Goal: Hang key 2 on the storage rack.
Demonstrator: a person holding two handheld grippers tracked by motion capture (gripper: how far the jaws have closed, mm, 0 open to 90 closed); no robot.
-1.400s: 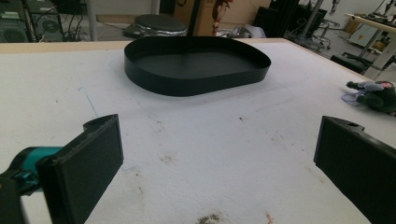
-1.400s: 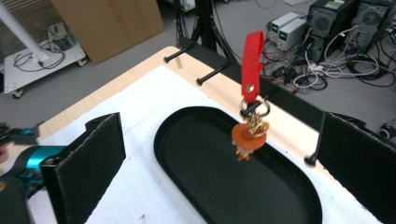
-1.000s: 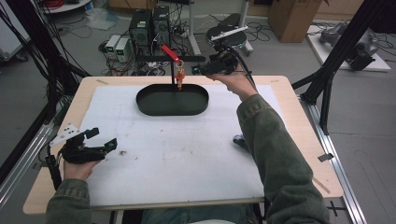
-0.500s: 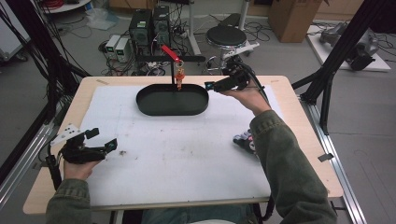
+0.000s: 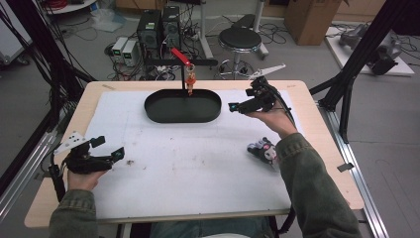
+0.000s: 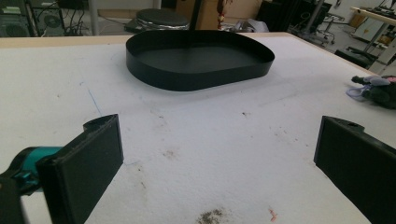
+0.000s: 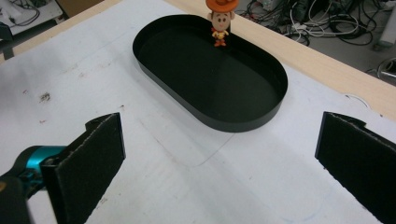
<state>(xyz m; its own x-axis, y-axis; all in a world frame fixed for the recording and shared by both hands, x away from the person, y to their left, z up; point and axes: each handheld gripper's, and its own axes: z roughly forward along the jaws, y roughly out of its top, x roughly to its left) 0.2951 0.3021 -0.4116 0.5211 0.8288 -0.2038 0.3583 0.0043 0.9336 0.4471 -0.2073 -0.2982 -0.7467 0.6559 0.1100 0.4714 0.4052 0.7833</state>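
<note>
We found no readable writing. Our left tool [image 5: 106, 157] rested wide open and empty at the counter's [image 5: 198, 168] near left. Our right tool [image 5: 242, 105], also spread wide and empty, hovered right of the black oval tray [image 5: 183, 106]. A cowboy figurine [image 7: 220, 21] hung at the tray's far rim; a dark plush toy [image 5: 262, 148] lay near right.

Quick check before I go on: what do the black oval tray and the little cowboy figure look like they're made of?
The black oval tray looks like thin sheet metal or hard plastic with a matte finish: its wall is thin and even and gives only a dull sheen. The cowboy figure looks like moulded plastic or vinyl, smooth with flat painted colours. Neither can be confirmed by sight alone.
</note>
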